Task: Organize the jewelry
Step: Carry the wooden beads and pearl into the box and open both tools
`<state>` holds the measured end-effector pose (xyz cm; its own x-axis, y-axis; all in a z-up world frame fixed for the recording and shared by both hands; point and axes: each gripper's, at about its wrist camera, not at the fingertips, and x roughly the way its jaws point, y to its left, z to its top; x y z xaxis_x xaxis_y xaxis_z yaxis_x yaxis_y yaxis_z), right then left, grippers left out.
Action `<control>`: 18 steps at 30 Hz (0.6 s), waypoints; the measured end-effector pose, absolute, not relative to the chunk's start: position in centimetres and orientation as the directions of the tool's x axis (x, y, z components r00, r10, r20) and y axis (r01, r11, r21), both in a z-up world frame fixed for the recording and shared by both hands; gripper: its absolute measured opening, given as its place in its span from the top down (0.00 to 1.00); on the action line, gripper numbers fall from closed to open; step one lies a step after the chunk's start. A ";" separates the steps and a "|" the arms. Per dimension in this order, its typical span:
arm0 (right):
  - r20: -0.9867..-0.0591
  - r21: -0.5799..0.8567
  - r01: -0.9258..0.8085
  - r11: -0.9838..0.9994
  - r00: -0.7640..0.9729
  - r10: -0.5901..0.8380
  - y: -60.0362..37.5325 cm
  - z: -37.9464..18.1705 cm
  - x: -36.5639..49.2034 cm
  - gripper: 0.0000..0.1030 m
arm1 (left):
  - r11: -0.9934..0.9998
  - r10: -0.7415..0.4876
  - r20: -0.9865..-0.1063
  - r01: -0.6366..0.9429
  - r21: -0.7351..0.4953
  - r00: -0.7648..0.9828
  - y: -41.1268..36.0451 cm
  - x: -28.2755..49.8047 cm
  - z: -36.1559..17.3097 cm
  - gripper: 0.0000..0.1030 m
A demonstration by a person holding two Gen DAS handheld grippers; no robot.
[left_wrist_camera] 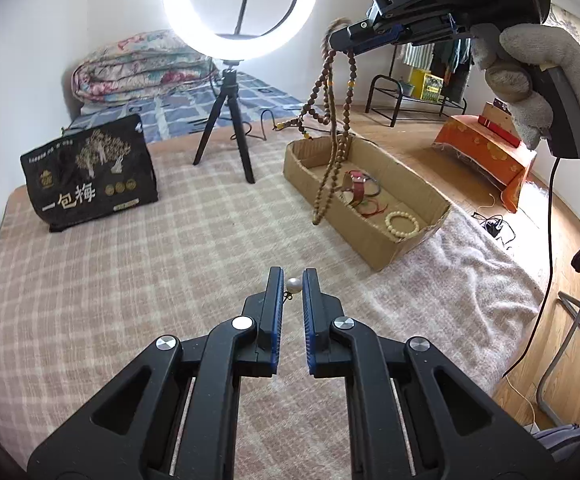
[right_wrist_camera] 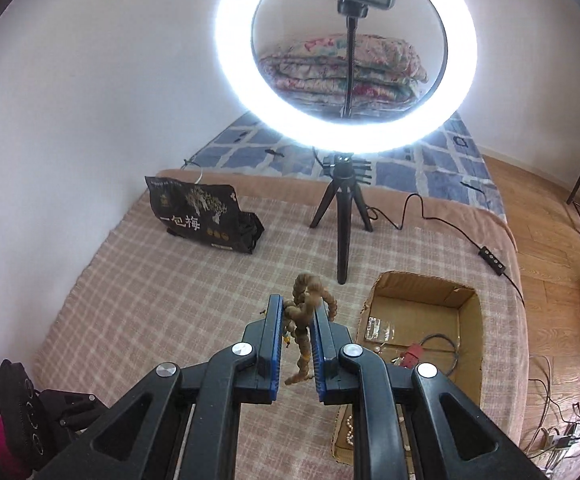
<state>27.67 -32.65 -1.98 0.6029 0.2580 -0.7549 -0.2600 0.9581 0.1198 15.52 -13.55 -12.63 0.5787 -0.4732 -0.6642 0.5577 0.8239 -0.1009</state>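
My left gripper [left_wrist_camera: 292,274] is shut on a small pearl earring [left_wrist_camera: 293,285], held between the fingertips above the checked blanket. At upper right in the same view, my right gripper [left_wrist_camera: 332,38], held by a gloved hand [left_wrist_camera: 530,80], is shut on a long brown bead necklace [left_wrist_camera: 332,140]. The necklace hangs down over a cardboard box [left_wrist_camera: 414,246]. The right wrist view shows the right gripper [right_wrist_camera: 297,304] with the bead necklace [right_wrist_camera: 304,332] bunched between its pads. The box [right_wrist_camera: 422,292] lies below and to the right. It holds a red strap [left_wrist_camera: 356,184], thin bangles [left_wrist_camera: 370,208] and a cream bead bracelet [left_wrist_camera: 402,222].
A lit ring light on a black tripod [left_wrist_camera: 226,120] stands at the back of the bed, its cable [right_wrist_camera: 442,220] trailing right. A black snack bag [left_wrist_camera: 90,176] stands at left and a folded quilt [left_wrist_camera: 130,64] lies behind. The bed edge drops to a wooden floor [left_wrist_camera: 538,360] at right.
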 end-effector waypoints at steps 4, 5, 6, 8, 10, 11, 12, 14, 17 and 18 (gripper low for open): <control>-0.737 0.119 -0.247 0.962 0.627 0.252 -34.0 -0.5 26.9 0.89 | 0.812 -0.487 -0.653 0.576 -0.094 0.580 -15.0 15.6 -11.7 0.93; -0.734 0.118 -0.244 0.963 0.631 0.250 -34.3 -0.3 26.8 0.89 | 0.809 -0.491 -0.650 0.580 -0.093 0.580 -15.3 15.6 -11.5 0.93; -0.731 0.117 -0.242 0.963 0.636 0.249 -34.6 -0.1 26.7 0.89 | 0.807 -0.493 -0.648 0.583 -0.092 0.580 -15.6 15.7 -11.4 0.93; -0.728 0.116 -0.238 0.964 0.640 0.246 -35.1 0.2 26.4 0.89 | 0.802 -0.500 -0.647 0.590 -0.094 0.576 -16.3 15.8 -11.2 0.93; -0.720 0.114 -0.234 0.965 0.650 0.243 -35.7 0.6 26.1 0.89 | 0.799 -0.501 -0.646 0.594 -0.090 0.576 -16.9 16.1 -11.0 0.93; -0.714 0.122 -0.232 0.965 0.655 0.247 -36.1 0.9 25.9 0.89 | 0.798 -0.502 -0.645 0.596 -0.090 0.576 -17.2 16.2 -10.9 0.93; -0.707 0.128 -0.228 0.965 0.661 0.249 -36.6 1.3 25.8 0.89 | 0.796 -0.506 -0.644 0.598 -0.093 0.574 -17.4 16.4 -10.7 0.93; -0.696 0.129 -0.220 0.967 0.674 0.247 -37.3 1.8 25.5 0.89 | 0.794 -0.511 -0.641 0.601 -0.097 0.573 -17.9 16.7 -10.4 0.93; -0.683 0.129 -0.208 0.970 0.690 0.239 -38.5 2.7 25.1 0.89 | 0.792 -0.517 -0.633 0.603 -0.099 0.576 -18.7 17.3 -9.8 0.93; -0.680 0.131 -0.203 0.970 0.694 0.237 -39.0 2.9 25.0 0.89 | 0.791 -0.519 -0.631 0.604 -0.099 0.576 -19.1 17.6 -9.6 0.93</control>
